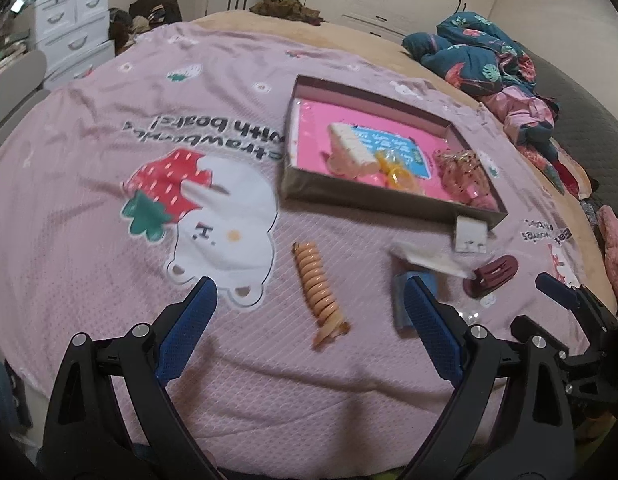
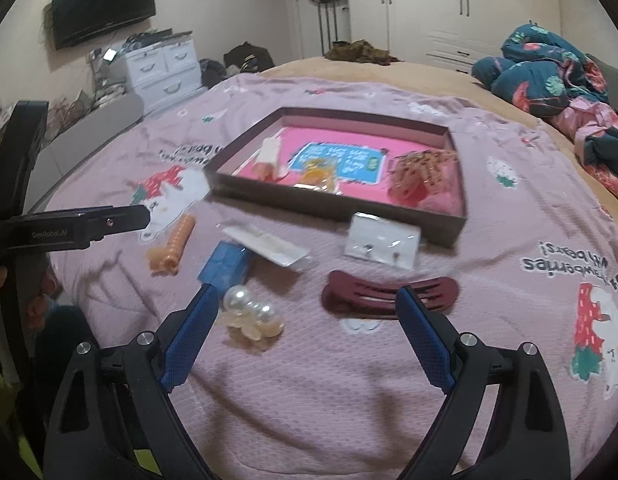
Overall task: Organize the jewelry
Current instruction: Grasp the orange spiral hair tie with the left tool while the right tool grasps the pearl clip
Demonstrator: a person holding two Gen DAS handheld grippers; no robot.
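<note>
**Both grippers spread wide over the loose pieces, nothing held**

Your left gripper (image 1: 311, 294) hangs above the pink bedspread (image 1: 89, 240) with its blue pads wide apart and nothing between them except the orange spiral hair tie (image 1: 318, 290), which lies flat on the cloth, touched by neither pad; your right gripper (image 2: 307, 298) is likewise spread, jaws well apart and empty, its left pad just beside the pearl cluster (image 2: 251, 314) and its right pad in front of the end of the maroon hair clip (image 2: 389, 292), though contact cannot be told.

The shallow dark box (image 2: 337, 210) with the pink floor sits further up the bed; inside it you have a white clip (image 2: 269, 152) at the left, an orange-yellow piece (image 2: 319, 174) in the middle, and a pinkish dotted piece (image 2: 419, 178) at the right.

Still outside the box, near its front wall: a white earring card (image 2: 383, 240) touching or nearly touching that wall; a clear packet (image 2: 269, 248) lying partly over a blue box (image 2: 225, 266); the maroon clip below the card; the pearls nearest you.
</note>
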